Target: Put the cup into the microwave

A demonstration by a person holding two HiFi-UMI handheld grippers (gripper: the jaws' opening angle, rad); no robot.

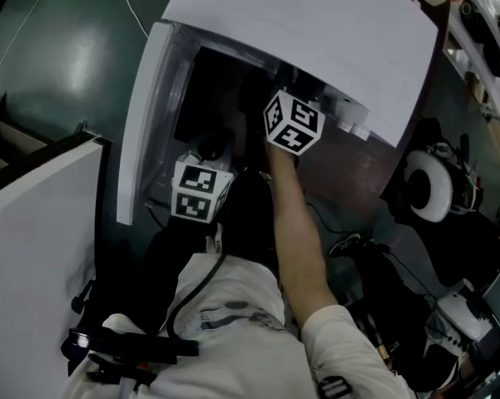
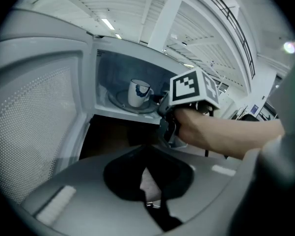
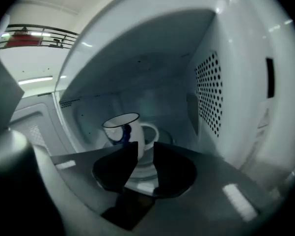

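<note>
The cup [image 3: 125, 132] is white with a dark blue rim, a blue mark and a handle to its right. It stands upright on the glass turntable [image 3: 162, 137] inside the white microwave [image 1: 316, 32]. My right gripper [image 3: 145, 150] reaches into the microwave mouth just short of the cup. It is open, with a narrow gap and nothing held. Its marker cube [image 1: 293, 123] shows at the opening. The left gripper view shows the cup [image 2: 137, 92] deep in the cavity. My left gripper [image 2: 148, 154] hangs lower, outside the microwave, shut and empty; its cube [image 1: 201, 191] is below the door.
The microwave door [image 1: 146, 115] is swung open to the left, and its mesh pane [image 2: 34, 112] fills the left side. A perforated wall [image 3: 208, 92] bounds the cavity on the right. White headsets [image 1: 428, 185] and cables lie to the right. A white panel [image 1: 33, 223] stands at the left.
</note>
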